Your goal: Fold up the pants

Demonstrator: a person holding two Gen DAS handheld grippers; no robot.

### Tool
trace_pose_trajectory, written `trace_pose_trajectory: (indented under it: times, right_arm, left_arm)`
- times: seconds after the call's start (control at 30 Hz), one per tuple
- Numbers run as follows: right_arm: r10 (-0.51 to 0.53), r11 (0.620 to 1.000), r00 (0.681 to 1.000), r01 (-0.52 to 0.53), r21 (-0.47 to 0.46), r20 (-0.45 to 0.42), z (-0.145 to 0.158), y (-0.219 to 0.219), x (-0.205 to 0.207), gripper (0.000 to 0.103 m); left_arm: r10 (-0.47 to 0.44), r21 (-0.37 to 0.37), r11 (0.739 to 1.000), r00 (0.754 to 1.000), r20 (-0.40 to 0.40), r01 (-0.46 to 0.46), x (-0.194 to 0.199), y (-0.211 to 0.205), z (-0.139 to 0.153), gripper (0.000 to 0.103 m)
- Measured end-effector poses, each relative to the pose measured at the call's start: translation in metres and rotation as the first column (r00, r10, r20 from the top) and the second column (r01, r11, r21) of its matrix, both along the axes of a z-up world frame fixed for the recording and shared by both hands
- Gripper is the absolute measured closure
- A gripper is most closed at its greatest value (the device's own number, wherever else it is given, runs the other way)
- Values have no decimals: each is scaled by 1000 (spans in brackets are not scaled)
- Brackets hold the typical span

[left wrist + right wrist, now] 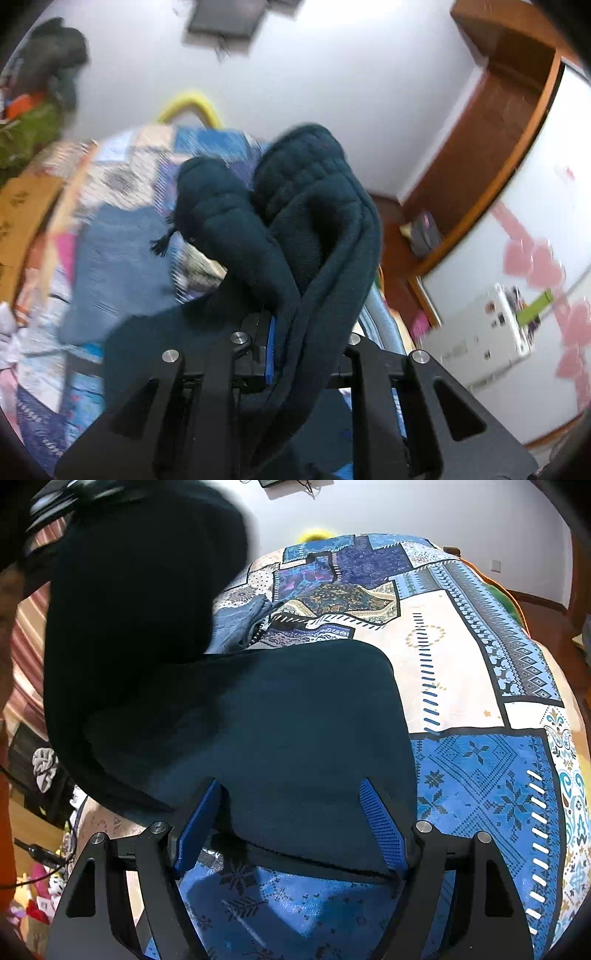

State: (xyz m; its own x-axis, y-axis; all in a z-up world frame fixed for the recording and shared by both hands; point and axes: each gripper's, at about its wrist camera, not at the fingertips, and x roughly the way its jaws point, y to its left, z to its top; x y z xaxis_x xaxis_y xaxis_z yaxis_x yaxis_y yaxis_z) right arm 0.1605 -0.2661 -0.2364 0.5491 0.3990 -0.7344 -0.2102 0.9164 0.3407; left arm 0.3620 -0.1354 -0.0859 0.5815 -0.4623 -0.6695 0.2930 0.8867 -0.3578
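Observation:
The dark teal fleece pants [314, 206] are bunched up over my left gripper [291, 332], which is shut on a thick fold of them; a drawstring tassel [160, 245] dangles from the bunch. In the right wrist view part of the pants [277, 720] lies flat on the bed, and another part [140, 590] hangs raised at the upper left. My right gripper [291, 812] is open just above the flat part near its hem. Its blue pads [382, 827] stand wide on either side, not pressing the cloth.
A blue and cream patchwork bedspread [480, 775] covers the bed. A light blue cloth [236, 624] lies behind the pants. A wooden door frame [498, 129] and a white door with pink stickers [524, 258] stand to the right, and a clothes pile [48, 74] sits far left.

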Motion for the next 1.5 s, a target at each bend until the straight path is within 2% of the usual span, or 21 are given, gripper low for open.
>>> trace_pose_trajectory:
  times: [0.13,0.27,0.37,0.47,0.53,0.6,0.67,0.77,0.83,1.0,1.13,1.27,1.33,1.43,1.5]
  right_arm:
    - [-4,1000,1000,4,25,2,1,-4,-1,28]
    - [-2,1000,1000,2,26,9,5,-8,-6,28]
    - [-7,999,1000,6,36,19,9,-14,-14,28]
    - [-22,998,999,21,51,27,15,-20,-25,28]
    - [-37,998,999,35,52,31,19,-24,-32,28]
    - [-49,998,998,47,37,34,22,-26,-37,28]
    - [-58,998,998,57,34,24,22,-29,-42,28]
    - [-68,997,998,68,44,0,19,-33,-48,28]
    - [-70,997,998,70,34,-5,17,-33,-51,28]
    - [-70,997,997,71,43,-20,15,-29,-50,28]
    - [-48,998,998,49,44,-44,10,-19,-43,28]
    - [-16,999,998,19,42,-64,6,-8,-33,28]
    - [-15,999,998,17,32,-66,4,-5,-29,28]
    - [-31,998,997,35,43,-74,2,-8,-22,28]
    - [-37,998,996,41,51,-80,2,-11,-20,28]
  left_arm:
    - [-103,78,991,993,-58,108,-10,-44,-32,87]
    - [-208,176,958,971,-118,226,-30,-73,-58,87]
    - [-264,250,922,952,-158,297,-49,-79,-73,84]
    - [-291,306,892,941,-172,332,-64,-86,-78,68]
    - [-325,284,888,931,-166,360,-76,-85,-70,31]
    - [-345,280,890,933,-103,360,-86,-82,-59,17]
    - [-357,317,884,934,-15,343,-100,-79,-42,13]
    - [-326,346,895,942,80,280,-107,-63,-20,7]
    - [-279,357,907,953,115,222,-101,-49,-14,3]
    - [-143,414,907,982,128,78,-51,-9,-21,3]
    - [-67,482,876,992,103,10,-5,18,-38,3]
    - [6,524,852,1000,10,-10,49,43,-75,3]
    - [26,561,828,998,-52,7,71,51,-99,3]
    - [88,639,769,987,-133,17,99,65,-145,3]
    - [89,656,752,978,-187,56,103,73,-169,2]
